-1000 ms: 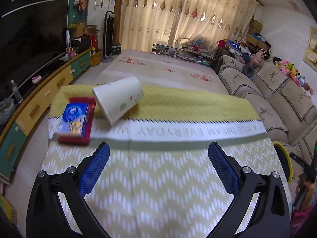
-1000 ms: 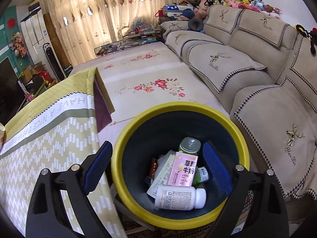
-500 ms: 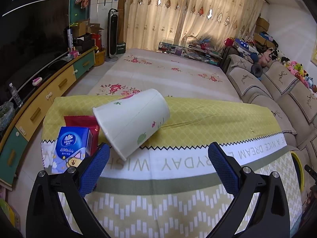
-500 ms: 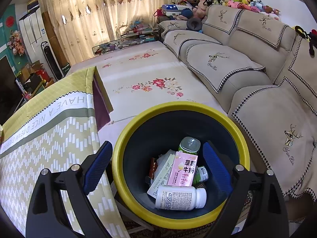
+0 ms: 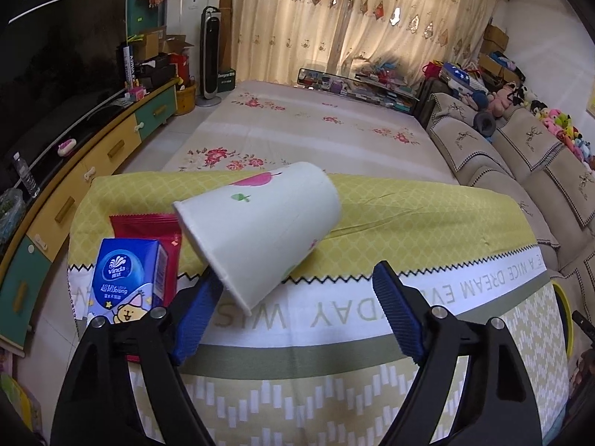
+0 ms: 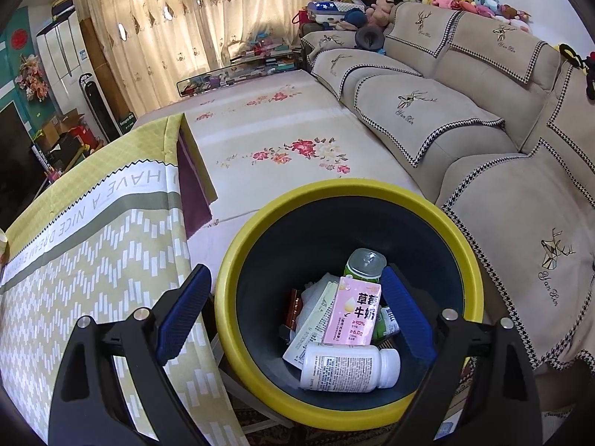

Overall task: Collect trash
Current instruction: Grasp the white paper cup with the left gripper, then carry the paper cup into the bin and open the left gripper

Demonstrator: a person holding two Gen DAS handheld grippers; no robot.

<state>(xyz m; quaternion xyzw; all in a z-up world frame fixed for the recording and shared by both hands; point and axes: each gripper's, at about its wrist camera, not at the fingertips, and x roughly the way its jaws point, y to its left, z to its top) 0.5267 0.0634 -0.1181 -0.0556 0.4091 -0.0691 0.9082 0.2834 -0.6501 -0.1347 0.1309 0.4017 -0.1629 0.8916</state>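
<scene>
red packet [image 5: 143, 227] half hidden behind tissue pack [image 5: 124, 282] and paper cup [image 5: 260, 238], bin [image 6: 465, 249] contents partly buried

**Clearance: tabletop and bin mouth**

Left side: paper cup [image 5: 260, 230] on its side across the approach line, rim toward the left gripper [image 5: 297, 316], partly between the closing jaws; left pad at the rim, right pad apart from the cup wall. Blue tissue pack [image 5: 124, 286] just left of the left finger, lying on a red packet [image 5: 145, 223]; passage tight there. Tablecloth [image 5: 427, 230] right of the cup unobstructed to the far edge.

Right side: right gripper [image 6: 297, 308] spread wide above the yellow-rimmed bin [image 6: 465, 252]. Bin mouth unobstructed; white bottle [image 6: 349, 369], pink carton [image 6: 355, 312] and green bottle [image 6: 366, 264] low on the bottom. Table edge [image 6: 178, 200] close on the left, sofa [image 6: 520, 200] close on the right.
</scene>
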